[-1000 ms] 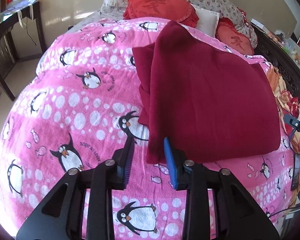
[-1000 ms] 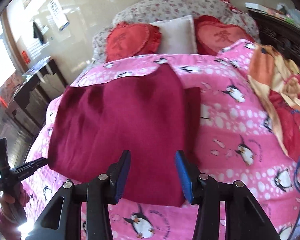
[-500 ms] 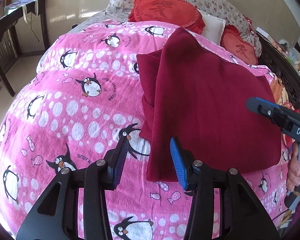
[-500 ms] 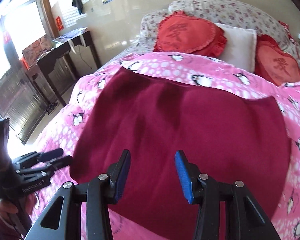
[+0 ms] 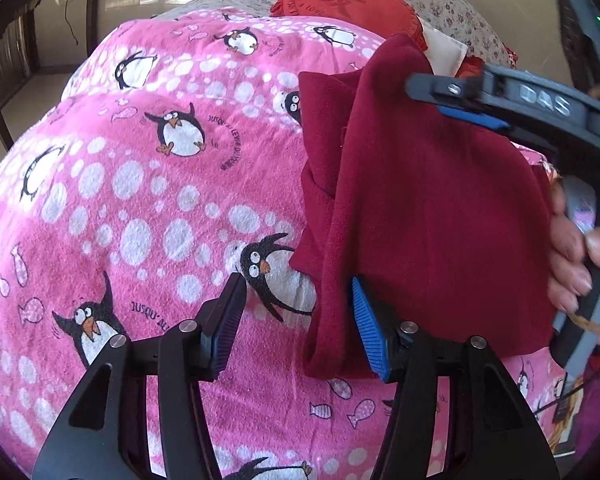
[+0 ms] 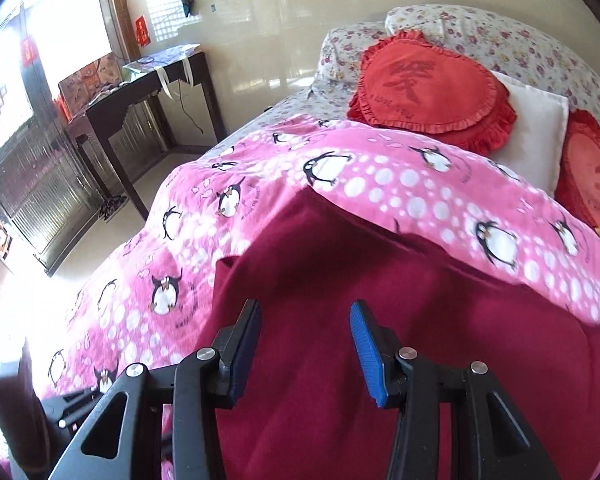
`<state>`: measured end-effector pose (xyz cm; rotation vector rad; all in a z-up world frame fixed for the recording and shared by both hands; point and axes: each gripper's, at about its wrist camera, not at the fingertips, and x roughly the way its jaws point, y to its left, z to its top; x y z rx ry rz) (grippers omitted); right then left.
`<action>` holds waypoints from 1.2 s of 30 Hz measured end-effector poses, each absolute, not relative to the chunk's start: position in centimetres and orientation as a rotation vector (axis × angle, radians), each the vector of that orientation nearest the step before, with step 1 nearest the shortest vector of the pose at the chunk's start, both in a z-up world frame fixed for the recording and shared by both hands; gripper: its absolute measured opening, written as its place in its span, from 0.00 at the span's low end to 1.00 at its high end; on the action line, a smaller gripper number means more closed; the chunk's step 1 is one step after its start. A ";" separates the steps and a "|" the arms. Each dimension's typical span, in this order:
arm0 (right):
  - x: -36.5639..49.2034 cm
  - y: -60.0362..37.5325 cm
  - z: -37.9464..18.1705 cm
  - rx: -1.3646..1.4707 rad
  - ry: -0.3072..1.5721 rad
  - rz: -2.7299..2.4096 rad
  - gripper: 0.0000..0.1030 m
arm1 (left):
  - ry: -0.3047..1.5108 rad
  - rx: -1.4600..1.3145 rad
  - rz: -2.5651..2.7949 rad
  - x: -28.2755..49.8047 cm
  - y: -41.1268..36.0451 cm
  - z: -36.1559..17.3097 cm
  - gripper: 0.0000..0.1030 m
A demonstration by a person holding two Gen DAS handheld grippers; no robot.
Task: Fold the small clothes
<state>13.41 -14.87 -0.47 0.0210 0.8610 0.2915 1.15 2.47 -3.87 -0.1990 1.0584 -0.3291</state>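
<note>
A dark red garment (image 5: 432, 208) lies folded on the pink penguin blanket (image 5: 148, 184). In the left wrist view my left gripper (image 5: 296, 320) is open at the garment's near left corner, its right pad (image 5: 366, 330) against the folded edge. The right gripper (image 5: 472, 106) shows there too, reaching in from the right over the garment's far part, jaws apart. In the right wrist view my right gripper (image 6: 305, 340) is open and empty, low over the red garment (image 6: 380, 304) near its left edge.
Red heart cushions (image 6: 428, 88), a white pillow (image 6: 536, 140) and floral pillows (image 6: 500, 36) lie at the head of the bed. A dark side table (image 6: 148, 92) stands by the wall left of the bed. The bed's left edge drops to the floor.
Both grippers have moved in closer. The left one has come up to the garment's near left corner. The right one has swung left across the garment. Both stay open.
</note>
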 end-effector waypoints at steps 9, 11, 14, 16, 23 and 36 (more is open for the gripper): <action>19.6 -12.4 -4.0 -0.006 0.926 0.236 0.44 | 1.053 -0.249 -0.340 1.7 3.0 -4.4 0.59; 19.8 -12.3 -3.8 -0.005 0.939 0.238 0.45 | 1.052 -0.255 -0.344 1.8 3.1 -4.5 0.60; 19.2 -12.7 -2.7 0.049 0.963 0.258 0.49 | 1.047 -0.254 -0.345 1.9 3.1 -4.4 0.61; 18.7 -12.5 -2.1 0.082 0.974 0.279 0.59 | 1.045 -0.262 -0.342 2.0 3.0 -4.4 0.61; 18.7 -7.9 -3.7 -0.112 1.048 0.200 0.75 | 1.040 -0.280 -0.341 1.4 3.3 -4.3 0.61; 17.0 -12.2 -2.0 -0.027 0.989 0.267 0.13 | 0.976 -0.247 -0.399 0.7 3.6 -2.5 0.65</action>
